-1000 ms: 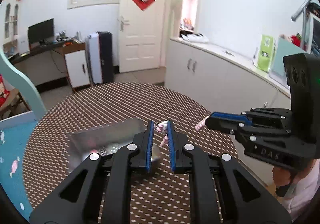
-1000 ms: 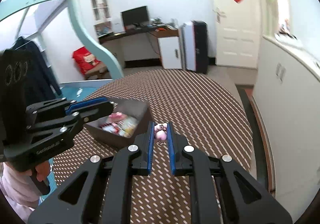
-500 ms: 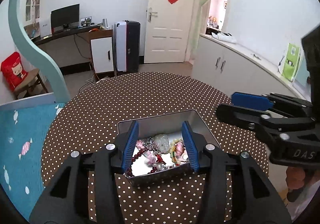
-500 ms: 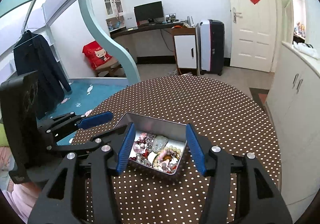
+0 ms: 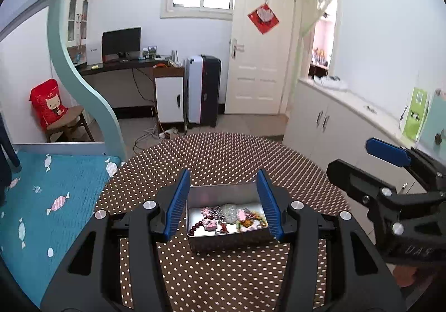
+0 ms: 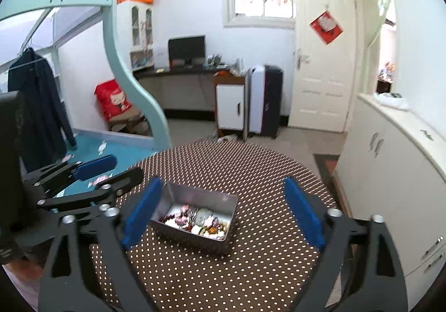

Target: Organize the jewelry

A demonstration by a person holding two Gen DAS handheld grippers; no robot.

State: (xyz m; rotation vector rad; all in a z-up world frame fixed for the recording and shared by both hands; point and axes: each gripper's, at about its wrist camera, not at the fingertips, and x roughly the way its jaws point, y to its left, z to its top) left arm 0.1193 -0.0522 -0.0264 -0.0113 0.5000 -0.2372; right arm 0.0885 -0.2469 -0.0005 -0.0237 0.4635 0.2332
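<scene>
Silver metal, an open rectangular tin (image 5: 227,239) is sitting on the round counter (image 5: 223,156), which is wearing a brown cloth with white dots. The jewelry (image 5: 227,218) is lying heaped inside the tin: dark red beads, pink charms and a pale stone among tangled pieces. The left tongs (image 5: 227,202) are hanging above the near side of the tin, their blue pads standing apart after just widening, gripping nothing. The right tongs (image 6: 223,211) are hovering over the same tin from the other side, their jaws having just been spreading to a very wide gap, also gripping nothing. Each tool is showing at the edge of the other's view, both clear of the tin.
</scene>
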